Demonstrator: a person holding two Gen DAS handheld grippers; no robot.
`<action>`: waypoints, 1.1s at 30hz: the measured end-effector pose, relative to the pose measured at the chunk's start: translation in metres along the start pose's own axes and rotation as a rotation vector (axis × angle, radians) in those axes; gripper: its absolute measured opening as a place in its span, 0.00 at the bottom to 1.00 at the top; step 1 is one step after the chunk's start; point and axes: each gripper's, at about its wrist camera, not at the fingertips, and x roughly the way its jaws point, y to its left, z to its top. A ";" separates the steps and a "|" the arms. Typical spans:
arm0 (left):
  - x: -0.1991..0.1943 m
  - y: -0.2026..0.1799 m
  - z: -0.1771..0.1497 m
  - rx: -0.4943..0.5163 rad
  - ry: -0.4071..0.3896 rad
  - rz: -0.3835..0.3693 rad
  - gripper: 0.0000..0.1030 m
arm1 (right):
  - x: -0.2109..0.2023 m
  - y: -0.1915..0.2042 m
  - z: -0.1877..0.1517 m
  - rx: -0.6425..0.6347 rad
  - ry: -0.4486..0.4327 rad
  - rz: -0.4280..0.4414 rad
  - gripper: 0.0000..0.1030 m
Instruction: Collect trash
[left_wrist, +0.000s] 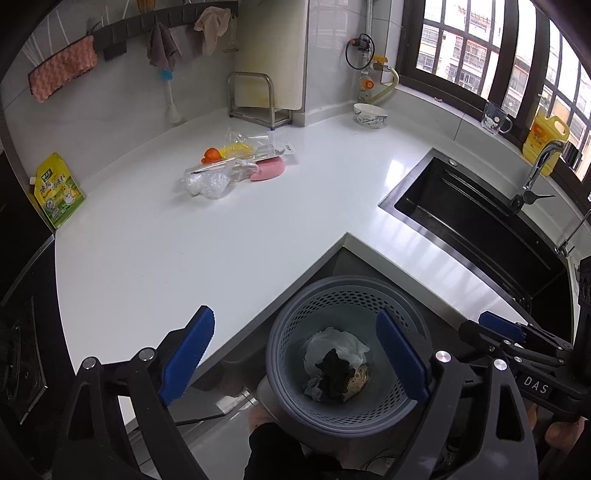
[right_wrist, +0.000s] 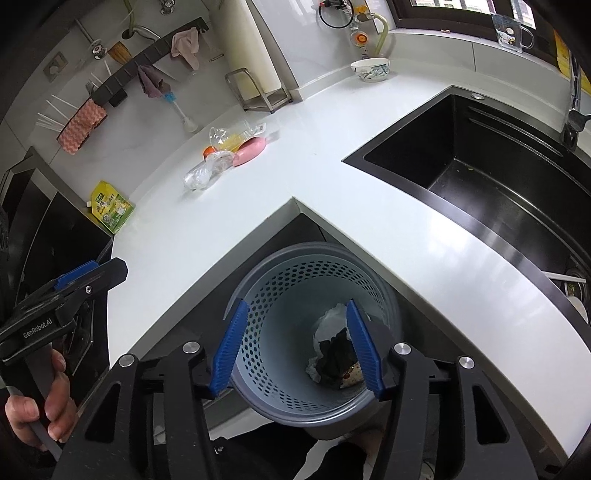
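Both grippers hang over the inside corner of the white counter (left_wrist: 229, 236), pointing down at the grey perforated bin (left_wrist: 343, 295) on the floor below. The left gripper (left_wrist: 295, 354) has its blue pads spread wide, nothing between them but the view down into the bin. The right gripper (right_wrist: 295, 347) is also spread apart, a little narrower, and it too grips nothing.

Down in the bin: a crumpled white paper (left_wrist: 340, 343), a dark lump (left_wrist: 334, 373) on top of it, and a brownish scrap (left_wrist: 360, 376) beside that. From the right wrist view the same heap (right_wrist: 332, 354) lies at the bottom, between the two pads in the picture but far below them.

Back on the counter, a small heap of trash is left: clear plastic wrappers (left_wrist: 207, 181), something yellow in a clear bag (left_wrist: 238, 147), an orange piece (left_wrist: 212, 154) and a pink sponge-like object (left_wrist: 267, 170). A green-yellow pouch (left_wrist: 59, 192) stands at the far left, a bowl (left_wrist: 370, 115) sits near the window, and the black sink (left_wrist: 461, 206) is on the right.

A hand (right_wrist: 40, 402) shows in the right wrist view, wrapped around the left gripper's handle.
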 end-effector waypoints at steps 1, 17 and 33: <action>-0.001 0.004 0.003 -0.004 -0.004 0.006 0.87 | 0.001 0.003 0.003 -0.002 -0.005 0.002 0.54; 0.028 0.109 0.085 -0.052 -0.082 0.043 0.91 | 0.065 0.067 0.088 -0.014 -0.040 -0.008 0.58; 0.118 0.197 0.158 -0.010 -0.039 0.006 0.91 | 0.181 0.137 0.200 -0.035 -0.072 -0.103 0.60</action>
